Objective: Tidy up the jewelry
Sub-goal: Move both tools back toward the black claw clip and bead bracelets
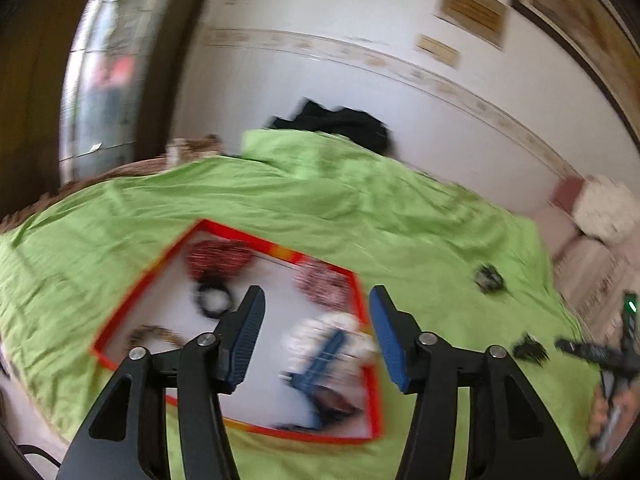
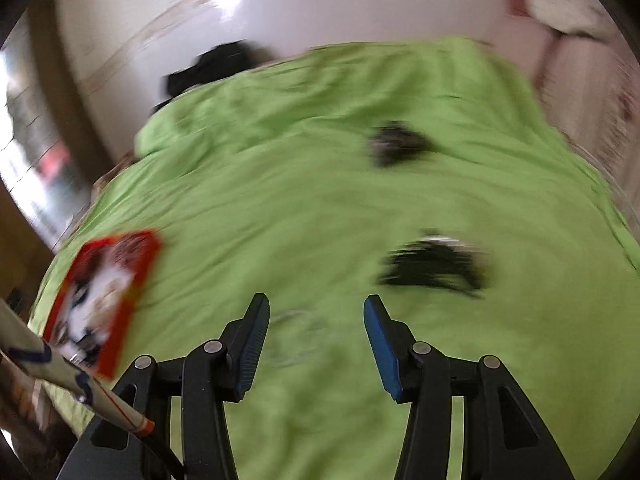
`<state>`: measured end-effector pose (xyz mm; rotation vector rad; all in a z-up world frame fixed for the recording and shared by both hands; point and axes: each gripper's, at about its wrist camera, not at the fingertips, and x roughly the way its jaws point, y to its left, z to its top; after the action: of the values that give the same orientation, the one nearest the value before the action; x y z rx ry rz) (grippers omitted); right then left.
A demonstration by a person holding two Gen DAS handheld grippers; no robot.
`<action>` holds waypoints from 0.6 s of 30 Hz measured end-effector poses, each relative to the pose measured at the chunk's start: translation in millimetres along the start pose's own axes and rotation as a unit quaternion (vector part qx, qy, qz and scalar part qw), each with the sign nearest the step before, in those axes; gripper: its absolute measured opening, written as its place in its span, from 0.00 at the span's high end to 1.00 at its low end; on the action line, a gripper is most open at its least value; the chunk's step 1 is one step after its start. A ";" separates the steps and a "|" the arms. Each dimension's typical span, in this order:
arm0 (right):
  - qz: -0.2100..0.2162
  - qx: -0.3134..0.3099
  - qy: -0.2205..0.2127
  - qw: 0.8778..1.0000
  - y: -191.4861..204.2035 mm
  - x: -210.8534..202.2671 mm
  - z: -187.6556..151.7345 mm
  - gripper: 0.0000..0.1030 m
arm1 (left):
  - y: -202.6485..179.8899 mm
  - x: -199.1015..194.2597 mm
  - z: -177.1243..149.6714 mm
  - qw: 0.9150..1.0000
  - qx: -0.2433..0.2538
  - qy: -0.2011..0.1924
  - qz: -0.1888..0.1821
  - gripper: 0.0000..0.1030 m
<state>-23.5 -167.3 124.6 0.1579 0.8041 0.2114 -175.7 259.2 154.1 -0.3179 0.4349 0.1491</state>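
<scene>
A red-rimmed tray (image 1: 362,292) lies on a green sheet (image 1: 320,200). It holds red beaded pieces (image 1: 218,256), a black ring-shaped piece (image 1: 214,298), a brown chain (image 1: 158,332) and a white and blue piece (image 1: 328,344). My left gripper (image 1: 316,320) is open and empty above the tray. My right gripper (image 2: 316,328) is open and empty over the bare sheet, and shows at the far right of the left wrist view (image 1: 616,356). Two dark jewelry pieces (image 2: 432,268) (image 2: 394,142) lie on the sheet ahead of it. The tray (image 2: 140,280) is at its left. Both views are blurred.
Black cloth (image 1: 340,124) lies at the sheet's far edge by a white wall. A pink and white cushion (image 1: 600,216) is at the right. A mirror or window (image 1: 100,80) and dark wood stand at the left.
</scene>
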 end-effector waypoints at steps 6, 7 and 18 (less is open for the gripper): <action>-0.021 0.051 -0.014 0.998 -64.8 6.9 12.0 0.48 | -84.3 29.3 -21.0 0.993 0.071 0.065 -0.068 0.44; -0.025 0.047 -0.011 0.999 -70.0 9.7 12.2 0.48 | -99.5 37.6 -26.8 0.990 0.081 0.078 -0.079 0.44; -0.072 -0.042 0.049 0.995 -79.7 76.8 1.5 0.72 | -165.5 91.3 -88.4 0.970 0.147 0.161 -0.107 0.44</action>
<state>39.6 -225.5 54.7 0.0087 0.8991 0.1168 -93.7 80.9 83.0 -0.0934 0.7318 -0.1811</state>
